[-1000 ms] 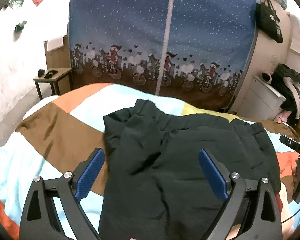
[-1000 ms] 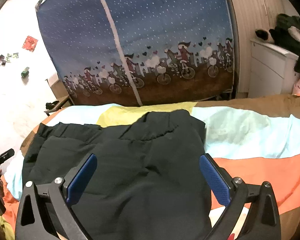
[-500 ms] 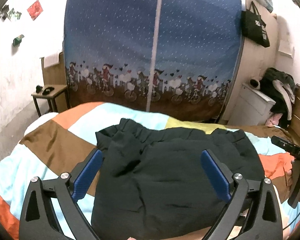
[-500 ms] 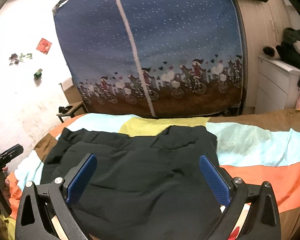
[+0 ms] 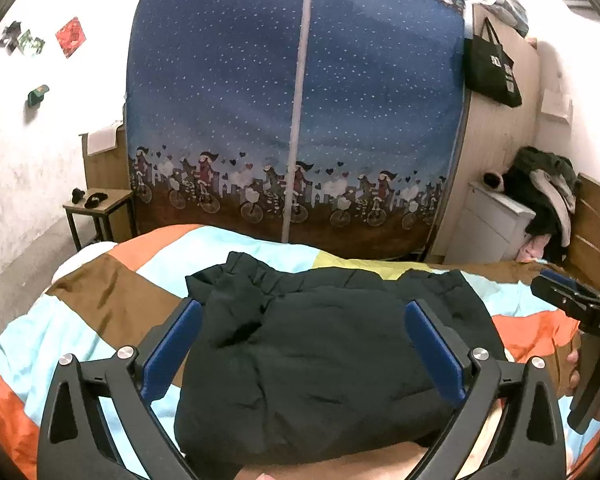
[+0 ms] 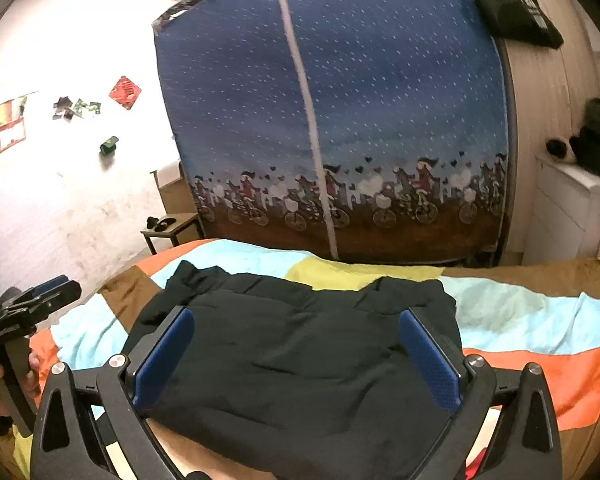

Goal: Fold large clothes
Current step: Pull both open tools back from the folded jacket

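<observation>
left gripper (image 5: 302,344): wide open, holds nothing | right gripper (image 6: 296,346): wide open, holds nothing | black garment (image 5: 312,360): on bedspread (image 5: 100,292), near edge cut off

A dark, near-black garment (image 5: 312,356) lies folded over itself. It rests rumpled on the colour-block bedspread (image 5: 112,292).

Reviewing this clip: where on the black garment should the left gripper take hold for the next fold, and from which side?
Probably the black garment's rumpled far-left corner, where loose folds stand up off the patchwork quilt, giving an edge to pinch. The open left gripper could reach forward and come at it from the left, fingers straddling that raised edge.
</observation>
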Available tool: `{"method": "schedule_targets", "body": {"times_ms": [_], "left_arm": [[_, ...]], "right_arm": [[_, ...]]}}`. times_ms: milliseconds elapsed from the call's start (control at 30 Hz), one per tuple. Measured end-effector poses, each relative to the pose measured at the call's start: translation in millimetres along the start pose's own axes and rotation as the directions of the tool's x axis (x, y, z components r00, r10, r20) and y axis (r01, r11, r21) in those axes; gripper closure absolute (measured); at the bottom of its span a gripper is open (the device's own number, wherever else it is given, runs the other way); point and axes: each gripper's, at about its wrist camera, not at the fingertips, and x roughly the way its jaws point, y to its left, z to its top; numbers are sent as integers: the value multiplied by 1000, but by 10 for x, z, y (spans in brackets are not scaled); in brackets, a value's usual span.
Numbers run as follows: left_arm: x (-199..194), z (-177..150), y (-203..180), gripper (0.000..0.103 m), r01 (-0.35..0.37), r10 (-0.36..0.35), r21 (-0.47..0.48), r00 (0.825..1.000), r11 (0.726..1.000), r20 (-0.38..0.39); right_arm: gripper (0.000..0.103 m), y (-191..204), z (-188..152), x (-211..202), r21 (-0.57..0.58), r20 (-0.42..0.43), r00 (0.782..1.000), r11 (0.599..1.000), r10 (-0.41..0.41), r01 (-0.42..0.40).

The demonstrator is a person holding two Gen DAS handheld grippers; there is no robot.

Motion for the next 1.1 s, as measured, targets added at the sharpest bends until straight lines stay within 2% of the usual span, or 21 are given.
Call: {"method": "schedule_targets", "body": {"times_ms": [333,567,833,1100], "left_arm": [[-198,-87,-134,3,-20,18,53,999,998,29],[-264,-251,-204,3,-42,36,110,998,993,57],[-358,-433,-178,3,-52,44,92,995,994,84],[-421,-600,-275,3,-48,37,131,996,990,81]], "right_arm": [[0,235,-92,-126,9,13,999,999,32,-33],[0,348,-240,-208,-14,21,999,1000,26,-26],[0,326,-415,-283,7,7,1000,1000,-9,9],[0,339,-613,-362,0,-5,1000,1000,-26,26]]}}
